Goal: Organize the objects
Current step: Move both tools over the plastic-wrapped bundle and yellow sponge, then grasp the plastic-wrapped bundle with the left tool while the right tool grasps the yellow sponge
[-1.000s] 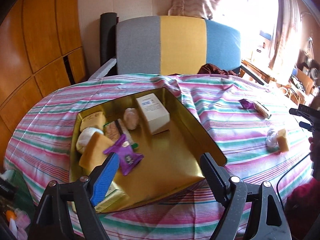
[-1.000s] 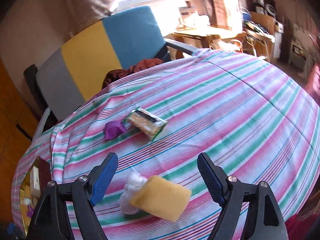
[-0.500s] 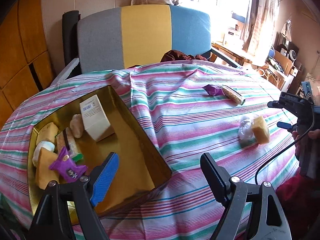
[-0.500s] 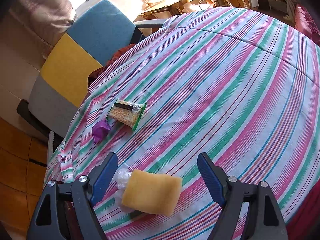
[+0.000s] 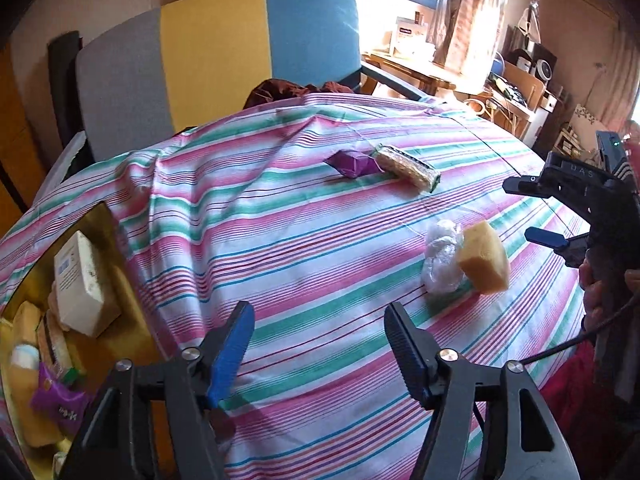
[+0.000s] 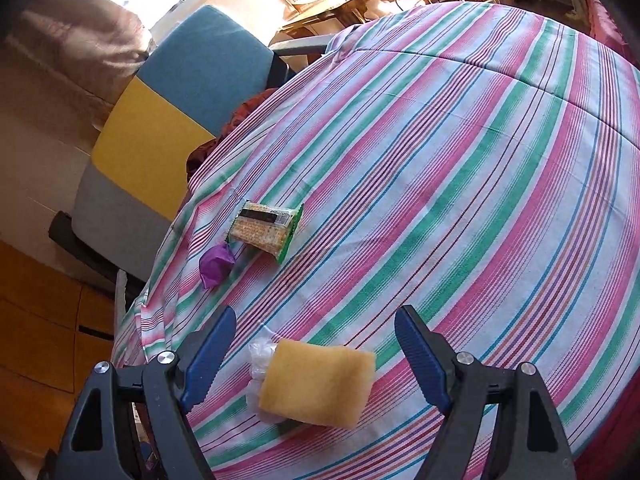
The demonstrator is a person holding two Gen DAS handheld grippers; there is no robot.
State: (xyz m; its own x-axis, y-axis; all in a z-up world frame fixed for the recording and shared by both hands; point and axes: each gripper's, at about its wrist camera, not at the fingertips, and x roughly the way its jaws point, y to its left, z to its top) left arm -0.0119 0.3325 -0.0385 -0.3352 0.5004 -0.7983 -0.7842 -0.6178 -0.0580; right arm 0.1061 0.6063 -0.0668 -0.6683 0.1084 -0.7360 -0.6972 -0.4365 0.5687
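Observation:
A yellow sponge [image 6: 316, 384] [image 5: 483, 258] lies on the striped tablecloth, with a clear plastic-wrapped lump [image 5: 440, 258] [image 6: 260, 356] touching its side. My right gripper [image 6: 312, 352] hangs open just over the sponge, its pads apart from it; it also shows at the right edge [image 5: 536, 212]. Farther back lie a purple wrapped sweet [image 5: 352, 163] [image 6: 216, 264] and a cracker bar [image 5: 408, 167] [image 6: 266, 230]. My left gripper [image 5: 320, 340] is over bare cloth, its jaws closing with nothing between them. The gold tin [image 5: 132, 320] at the left holds a white box [image 5: 80, 284], sponges and a purple packet [image 5: 60, 402].
A grey, yellow and blue chair back [image 5: 216, 52] stands behind the table, with dark red cloth [image 5: 296, 90] on its seat. A person's hand and red sleeve [image 5: 592, 380] are at the right. Wooden furniture and clutter fill the far right by the window.
My left gripper swung right, away from the tin toward the middle of the table, and its jaws narrowed. The right gripper tilted down over the sponge, then held still.

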